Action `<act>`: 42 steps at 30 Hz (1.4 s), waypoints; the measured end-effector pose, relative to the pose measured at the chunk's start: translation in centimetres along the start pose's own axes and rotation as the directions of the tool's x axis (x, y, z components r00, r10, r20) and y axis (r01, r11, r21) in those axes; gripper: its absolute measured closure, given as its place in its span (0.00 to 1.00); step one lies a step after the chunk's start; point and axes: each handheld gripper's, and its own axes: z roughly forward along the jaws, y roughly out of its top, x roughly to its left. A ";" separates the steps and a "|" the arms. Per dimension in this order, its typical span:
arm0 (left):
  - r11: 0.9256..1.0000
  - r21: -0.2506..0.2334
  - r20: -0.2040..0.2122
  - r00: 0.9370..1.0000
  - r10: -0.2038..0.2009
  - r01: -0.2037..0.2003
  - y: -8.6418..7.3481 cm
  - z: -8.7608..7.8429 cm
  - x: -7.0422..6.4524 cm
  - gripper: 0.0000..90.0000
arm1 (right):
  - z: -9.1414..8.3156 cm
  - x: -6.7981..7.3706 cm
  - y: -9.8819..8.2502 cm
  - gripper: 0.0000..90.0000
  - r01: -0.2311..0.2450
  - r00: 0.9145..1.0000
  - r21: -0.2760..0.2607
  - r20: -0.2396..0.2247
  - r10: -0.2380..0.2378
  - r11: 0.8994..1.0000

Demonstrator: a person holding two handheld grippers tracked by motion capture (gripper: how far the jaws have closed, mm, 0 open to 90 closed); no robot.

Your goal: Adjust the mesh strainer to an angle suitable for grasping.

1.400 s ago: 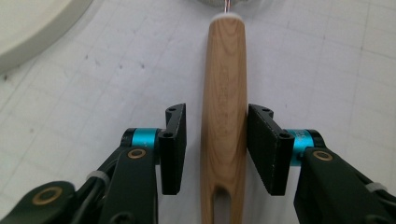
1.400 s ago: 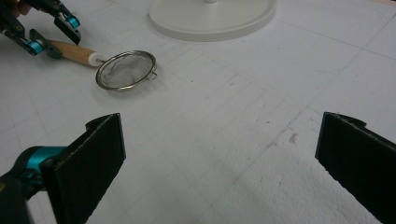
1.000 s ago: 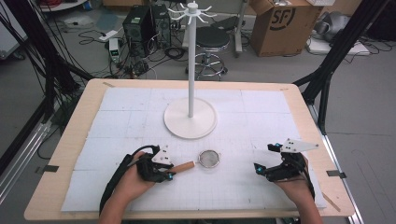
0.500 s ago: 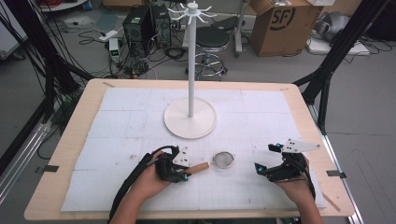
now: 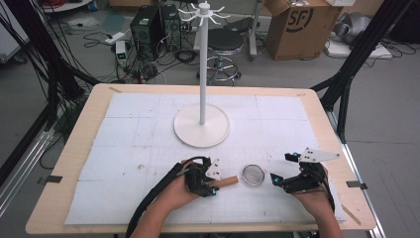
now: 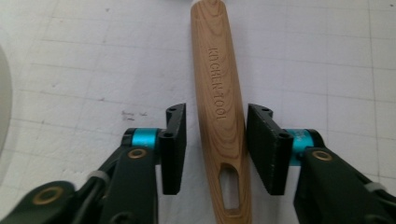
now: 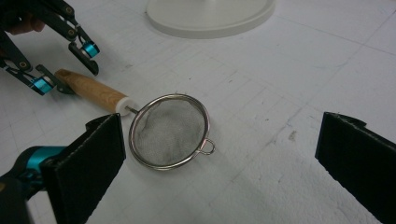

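Note:
A small metal mesh strainer (image 5: 253, 174) with a wooden handle (image 5: 225, 182) lies flat on the white mat, near the front middle. My left gripper (image 5: 213, 182) straddles the end of that handle. In the left gripper view the handle (image 6: 219, 93), marked "KITCHEN TOOL", runs between the two pads with a slim gap on each side. The jaws have just been opening and no longer press on the wood. My right gripper (image 5: 282, 168) rests just right of the strainer, open wide. In the right gripper view the mesh bowl (image 7: 170, 130) lies ahead of its left pad.
A white stand with a round base (image 5: 202, 124) and a tall pole with hooks on top rises at the mat's middle, behind the strainer. The wooden table edge (image 5: 59, 198) frames the mat. Cables, boxes and a stool are on the floor beyond.
My left hand slid right along the mat with the strainer, bringing its bowl close to the right gripper. The left jaws then parted from the handle. The right hand stayed still.

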 end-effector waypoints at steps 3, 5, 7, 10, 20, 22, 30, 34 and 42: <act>1.000 -0.007 -0.010 1.000 -0.016 0.016 -0.5 -0.3 0.3 0.58 | 0.0 0.0 0.0 0.00 0.004 1.000 -0.002 0.001 -0.004 1.000; 0.999 -0.006 -0.022 0.999 -0.039 0.039 -1.1 -0.6 0.6 0.57 | 0.0 0.1 0.0 0.00 0.002 1.000 -0.002 -0.001 -0.002 1.000; 0.998 -0.005 -0.031 0.998 -0.056 0.055 -1.6 -0.8 1.0 0.55 | 0.0 0.1 0.0 0.00 0.006 1.000 -0.001 -0.001 -0.006 1.000; 0.995 -0.017 -0.046 0.994 -0.100 0.100 -2.1 -0.9 1.4 0.52 | 0.1 0.1 0.0 0.00 0.004 1.000 0.002 -0.001 -0.004 1.000; 0.969 -0.055 -0.079 0.966 -0.246 0.243 -3.1 -0.8 3.1 0.42 | 0.1 0.0 0.0 0.00 0.001 1.000 0.004 0.002 -0.001 1.000; 0.964 -0.064 -0.079 0.962 -0.262 0.257 -3.2 -0.8 3.5 0.41 | 0.1 0.0 -0.1 0.00 0.001 1.000 0.003 0.000 -0.001 1.000; 0.947 -0.103 -0.079 0.947 -0.312 0.304 -3.6 -0.5 4.5 0.38 | 0.1 0.0 -0.2 0.00 -0.005 1.000 0.010 0.003 0.005 1.000; 0.938 -0.123 -0.087 0.938 -0.337 0.325 -3.8 -0.5 4.7 0.36 | 0.2 0.0 -0.2 0.00 0.000 1.000 0.012 0.002 0.000 1.000; 0.925 -0.175 -0.041 0.936 -0.350 0.338 -4.0 -2.2 4.5 0.31 | 0.1 -0.1 -0.2 0.00 -0.004 1.000 0.010 0.002 0.004 1.000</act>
